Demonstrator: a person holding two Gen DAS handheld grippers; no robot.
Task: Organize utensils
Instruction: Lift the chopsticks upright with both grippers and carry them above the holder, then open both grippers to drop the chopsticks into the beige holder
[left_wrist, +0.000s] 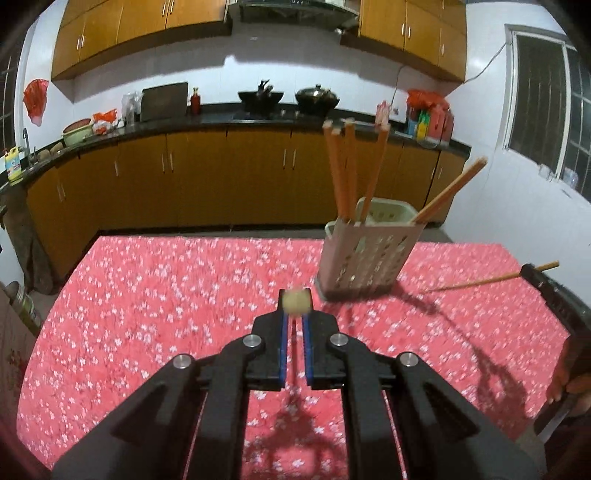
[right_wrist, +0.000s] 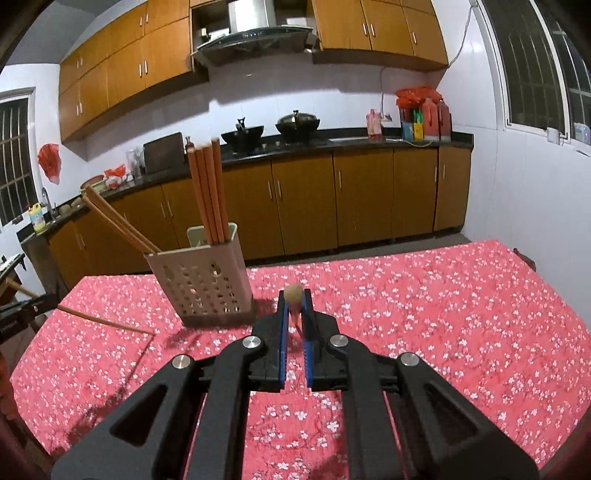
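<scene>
Yellow bottle (left_wrist: 14, 163), label perhaps blue, unreadable

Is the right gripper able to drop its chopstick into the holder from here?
Probably yes. The right gripper is shut on a chopstick, and the holder stands nearby with an open top; chopsticks already inside leave room.

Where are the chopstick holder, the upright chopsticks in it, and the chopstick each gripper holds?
Holder (right_wrist: 207, 284): right wrist view, perforated front wall.
Upright chopsticks (right_wrist: 208, 192): right wrist view, mid-shafts.
Right chopstick (right_wrist: 293, 291): right wrist view, blunt end.
Left chopstick (left_wrist: 295, 301): left wrist view, blunt end.
</scene>
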